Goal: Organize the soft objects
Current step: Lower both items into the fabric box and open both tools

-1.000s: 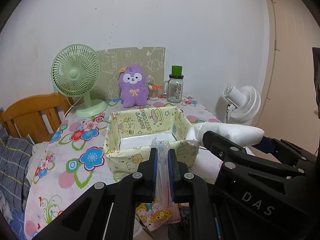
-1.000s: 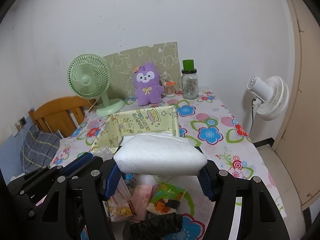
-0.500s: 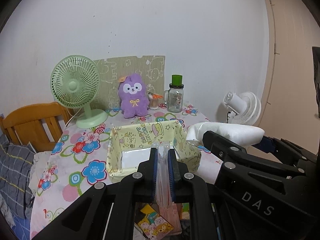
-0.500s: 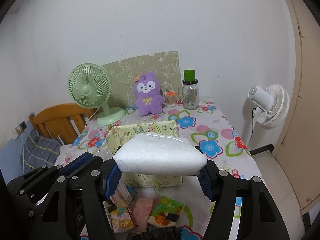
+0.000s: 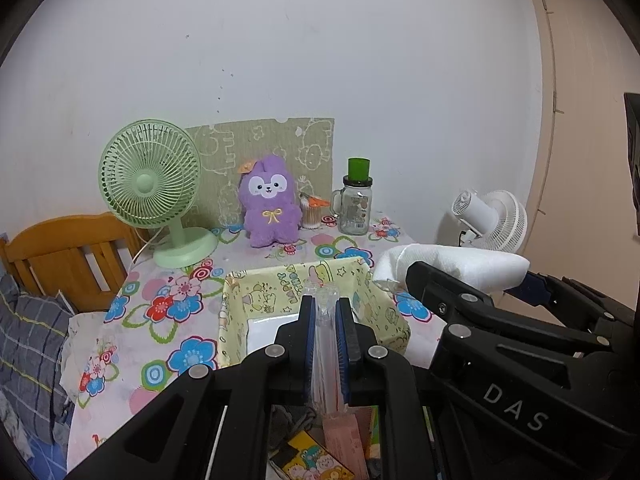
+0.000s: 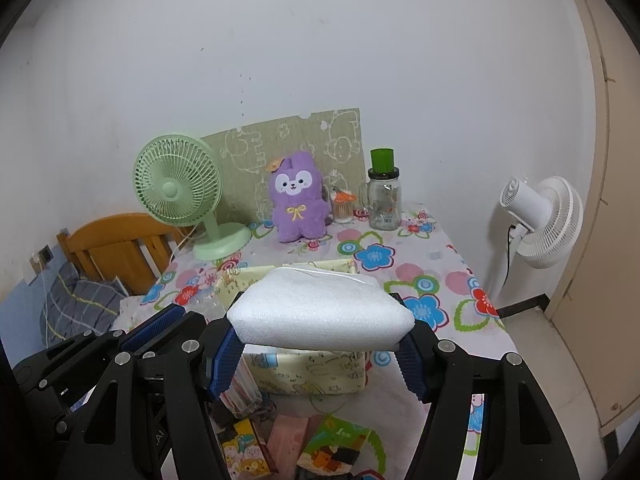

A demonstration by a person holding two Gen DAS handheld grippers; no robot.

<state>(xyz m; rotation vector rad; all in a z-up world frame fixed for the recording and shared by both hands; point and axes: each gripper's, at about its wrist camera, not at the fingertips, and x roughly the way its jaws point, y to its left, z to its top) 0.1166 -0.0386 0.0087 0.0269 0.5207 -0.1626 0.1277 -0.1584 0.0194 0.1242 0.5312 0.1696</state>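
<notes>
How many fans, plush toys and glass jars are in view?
Fans: 2, a green desk fan and a white floor fan
Plush toys: 1, a purple bunny plush
Glass jars: 1, a green-lidded glass mug jar
Total: 4

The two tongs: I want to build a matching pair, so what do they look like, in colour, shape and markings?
Both the left tongs and the right tongs are matte black plastic with angular, jointed finger links held by round silver screws. The fingers carry ribbed blue pads on their inner faces. White letters "DAS" are printed on the side of the right tongs. No cables, hands or sleeves show.
</notes>
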